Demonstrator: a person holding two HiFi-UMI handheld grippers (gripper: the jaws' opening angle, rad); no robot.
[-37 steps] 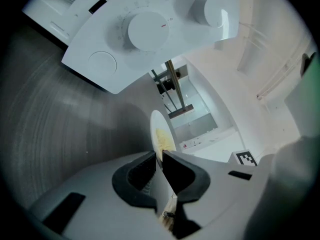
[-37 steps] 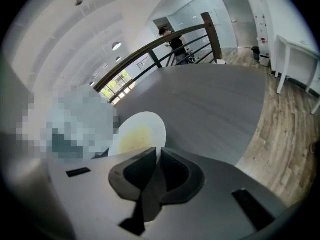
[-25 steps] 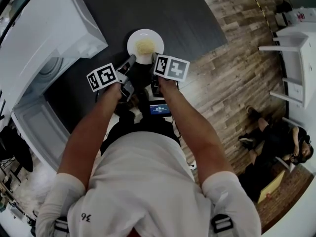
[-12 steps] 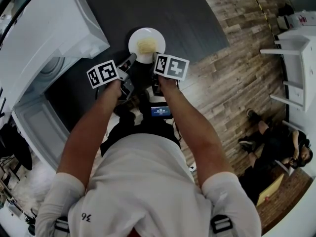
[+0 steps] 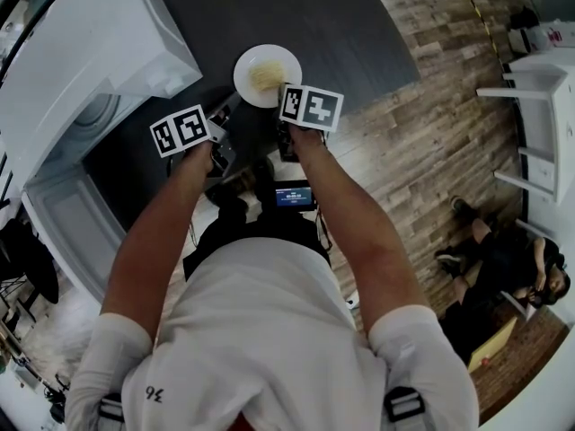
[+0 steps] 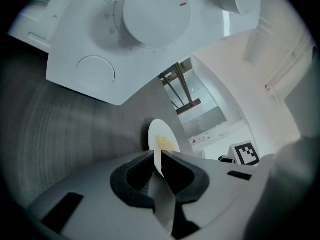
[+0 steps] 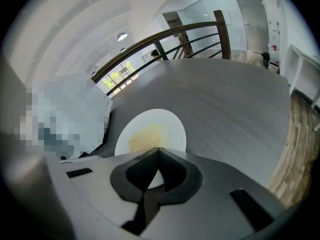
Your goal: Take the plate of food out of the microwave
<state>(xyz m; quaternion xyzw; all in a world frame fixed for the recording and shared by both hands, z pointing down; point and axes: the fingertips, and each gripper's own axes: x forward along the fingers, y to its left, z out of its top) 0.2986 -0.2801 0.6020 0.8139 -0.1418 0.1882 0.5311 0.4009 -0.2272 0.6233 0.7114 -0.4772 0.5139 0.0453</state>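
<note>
Plate [image 5: 247, 68] farther forward than before

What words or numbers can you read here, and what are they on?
"94": on the shirt, near its lower left edge in the head view; I'm not sure of it.
Dial numbers: too blurred to read.
Screen: too small to read.
Left cube, right cube: square patterns, no words.

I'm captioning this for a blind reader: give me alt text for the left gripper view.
The left gripper pinches the rim of a white plate holding yellowish food. A dark grey table lies behind it, and a white microwave with round dials fills the top.
</note>
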